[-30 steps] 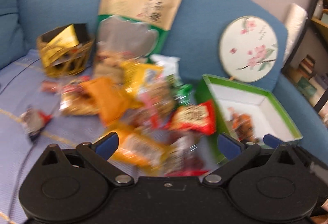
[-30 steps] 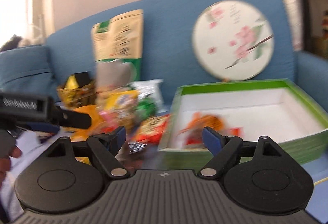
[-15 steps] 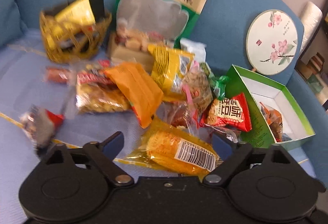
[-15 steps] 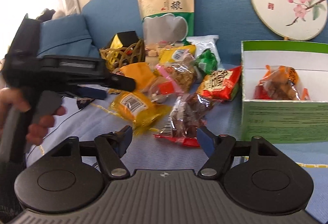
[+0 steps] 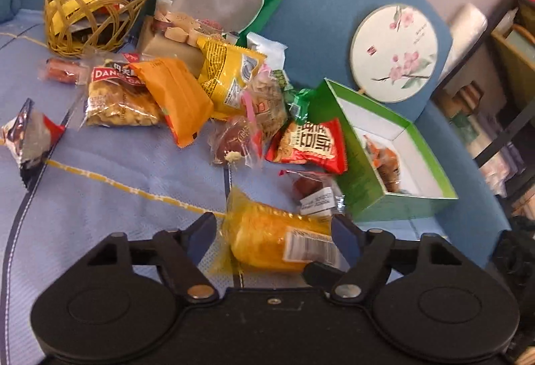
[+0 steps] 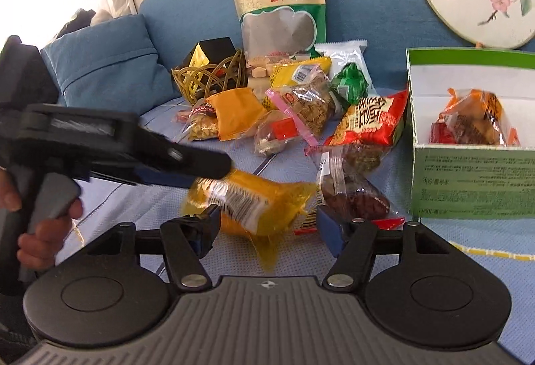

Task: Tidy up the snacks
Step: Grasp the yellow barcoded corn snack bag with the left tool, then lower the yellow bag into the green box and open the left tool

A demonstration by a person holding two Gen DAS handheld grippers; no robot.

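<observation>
While the left hand-held gripper (image 5: 272, 236) sits spread around the yellow corn packet (image 5: 277, 243) on the sofa seat (image 5: 117, 214), it should clamp the firm middle before lifting toward the green box (image 5: 374, 194); the right hand-held gripper (image 6: 267, 228) hangs apart, empty.

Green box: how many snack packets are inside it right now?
1 visible: an orange-and-red snack packet lying against the back corner of the green box. The front wall hides the box floor, so more may lie behind it.
</observation>
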